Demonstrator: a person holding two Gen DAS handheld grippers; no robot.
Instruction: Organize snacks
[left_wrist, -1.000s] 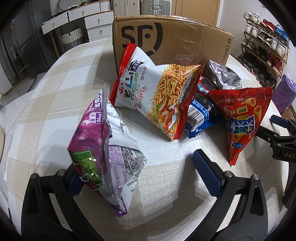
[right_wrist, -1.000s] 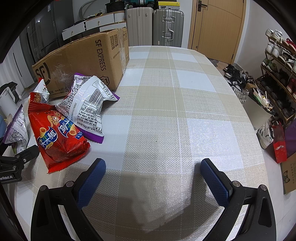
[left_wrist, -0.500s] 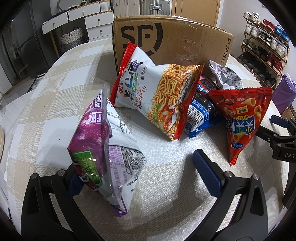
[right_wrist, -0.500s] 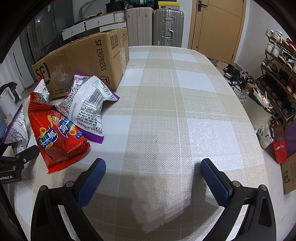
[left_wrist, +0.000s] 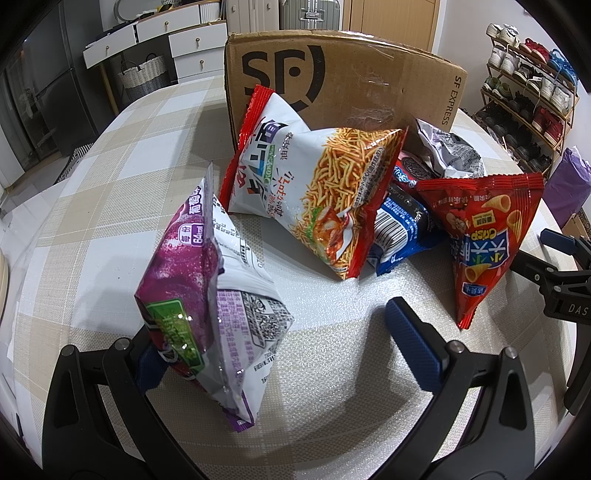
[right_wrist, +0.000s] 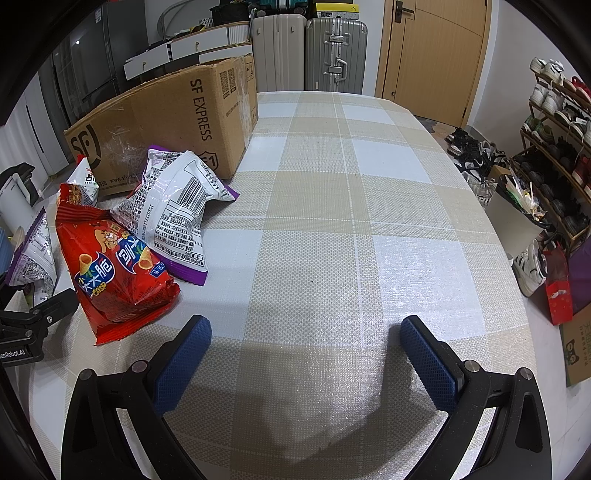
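My left gripper (left_wrist: 280, 347) is open; a purple and white snack bag (left_wrist: 207, 295) stands between its fingers, leaning against the left finger. Beyond it lie a white and red noodle-snack bag (left_wrist: 314, 184), a blue cookie pack (left_wrist: 399, 229), a red cone-crisp bag (left_wrist: 484, 236) and a crumpled white bag (left_wrist: 450, 155), all before the SF cardboard box (left_wrist: 332, 81). My right gripper (right_wrist: 303, 350) is open and empty over bare tablecloth. In the right wrist view the red bag (right_wrist: 114, 273) and a white and purple bag (right_wrist: 177, 206) lie to its left by the box (right_wrist: 166, 125).
The table has a beige and white checked cloth (right_wrist: 351, 221). A shoe rack (right_wrist: 554, 147) stands off the right side, suitcases (right_wrist: 306, 48) and a door at the far end. The left gripper's body shows at the right wrist view's left edge (right_wrist: 26, 325).
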